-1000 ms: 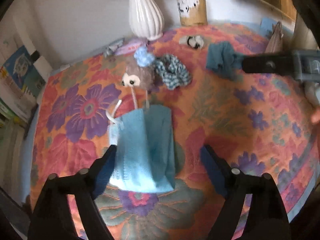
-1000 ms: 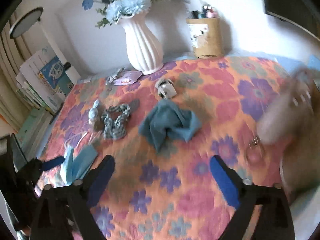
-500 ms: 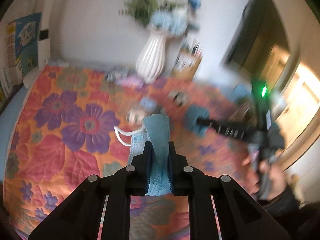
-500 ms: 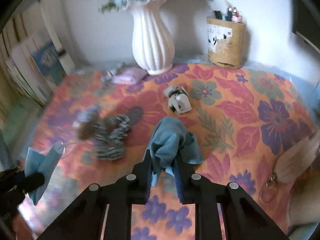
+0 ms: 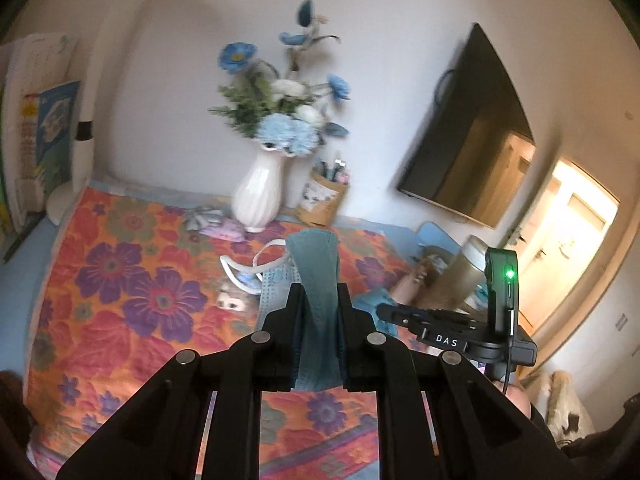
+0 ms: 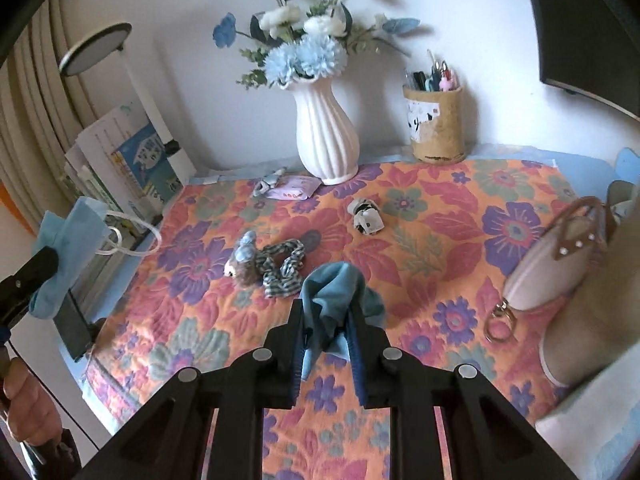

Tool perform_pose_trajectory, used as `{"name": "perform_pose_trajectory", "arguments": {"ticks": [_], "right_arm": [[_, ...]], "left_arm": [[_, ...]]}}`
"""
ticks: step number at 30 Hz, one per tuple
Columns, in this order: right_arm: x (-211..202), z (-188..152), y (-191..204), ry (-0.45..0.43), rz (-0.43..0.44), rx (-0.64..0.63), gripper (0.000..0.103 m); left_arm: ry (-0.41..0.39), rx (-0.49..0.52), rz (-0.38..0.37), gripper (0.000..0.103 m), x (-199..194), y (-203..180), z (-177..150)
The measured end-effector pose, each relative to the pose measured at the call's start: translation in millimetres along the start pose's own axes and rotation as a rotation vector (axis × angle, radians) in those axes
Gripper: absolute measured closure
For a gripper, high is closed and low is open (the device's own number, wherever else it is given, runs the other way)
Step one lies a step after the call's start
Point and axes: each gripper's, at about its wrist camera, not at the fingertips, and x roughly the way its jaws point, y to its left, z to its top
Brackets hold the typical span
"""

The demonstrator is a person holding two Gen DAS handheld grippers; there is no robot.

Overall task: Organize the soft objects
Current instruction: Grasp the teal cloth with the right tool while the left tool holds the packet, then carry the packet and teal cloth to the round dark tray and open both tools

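**Both grippers now pinch cloth and hold it above the table**

Left wrist view: the left gripper [image 5: 318, 300], spread around the flat face mask [image 5: 316, 276] a second ago, is now clamped on it, and the mask hangs clear of the floral tablecloth [image 5: 120, 280].

Right wrist view: the right gripper [image 6: 326, 320], earlier spread above the teal cloth [image 6: 334, 292], now squeezes the bunched cloth, raised off the tablecloth near the checked scrunchie [image 6: 284, 268].

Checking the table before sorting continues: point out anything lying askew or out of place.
Nothing spilled or visibly damaged. The striped scrunchie lies twisted against a small doll head mid-cloth, and a small black-and-white item lies loose near the white vase. A face mask and a teal cloth are each clamped in a hand-held gripper.
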Motion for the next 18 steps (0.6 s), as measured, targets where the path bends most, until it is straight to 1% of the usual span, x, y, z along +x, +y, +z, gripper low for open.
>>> {"name": "perform_pose_trajectory", "arguments": {"ticks": [3,8,9,11,12,13,14,15,16,17,18], "right_arm": [[-19,-6,0,-0.016,0.014,-0.003,0.084],[-51,-16,-9,-0.048,0.0,-0.004,0.084],[-53,-17,-11,-0.04,-0.004,-0.009,0.084],[-45,-23,-20,0.017,-0.004,-0.024,0.084],[-41,-28,-25,0.041,-0.004,-0.013,0.08],[-37,-32,-30,0.067,0.019,0.003,0.074],[-32,-39,-35,0.102,0.073,0.033,0.045],[-27,-45,-38,0.123,0.112,0.063,0.01],[-22,-49,-40,0.12,0.121,0.084,0.0],[-16,-54,-39,0.093,0.102,0.085,0.0],[-8,-55,-38,0.098,0.088,0.07,0.0]], "left_arm": [[0.006,0.013,-0.047,0.092,3,-15,-2],[0.021,0.053,-0.084,0.091,13,-44,-4],[0.028,0.055,-0.088,0.091,16,-49,-6],[0.038,0.052,-0.094,0.091,20,-53,-10],[0.042,0.053,-0.092,0.091,22,-54,-13],[0.046,0.053,-0.09,0.091,23,-55,-15],[0.051,0.051,-0.09,0.091,24,-55,-17],[0.054,0.049,-0.09,0.091,25,-54,-18],[0.057,0.048,-0.088,0.091,26,-55,-19],[0.058,0.048,-0.084,0.091,26,-55,-19],[0.059,0.049,-0.079,0.091,26,-55,-19]]}}
